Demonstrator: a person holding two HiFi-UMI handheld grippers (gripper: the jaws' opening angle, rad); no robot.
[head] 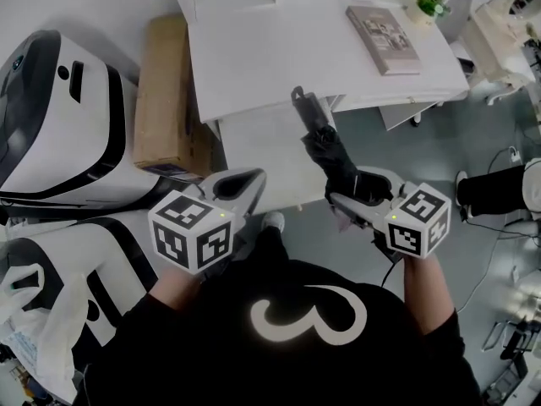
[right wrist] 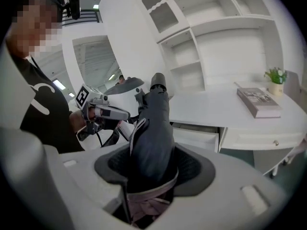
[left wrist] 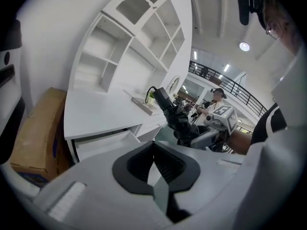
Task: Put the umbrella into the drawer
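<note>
Black folded umbrella [head: 331, 161] is pinched in the right gripper [head: 353, 194] and points to 11 o'clock, along the 3 o'clock side of the open drawer [head: 262, 159]. Left gripper [head: 241, 184] jaws are pressed together, empty, at the drawer's 6 o'clock.

On my feed, a white desk [head: 279, 66] stands against a white wall [left wrist: 53, 37], and an open-shelf hutch [left wrist: 124, 42] sits on top of it. On its surface I note a book [head: 382, 39] and a small potted plant [head: 427, 2]. A cardboard box [head: 165, 100] stands at the desk's left end in the head view, beside white-and-black machine housings [head: 59, 117]. The floor [head: 423, 167] is grey-green. Overhead are a round ceiling light [left wrist: 244, 46] and a railed balcony [left wrist: 225, 83].
</note>
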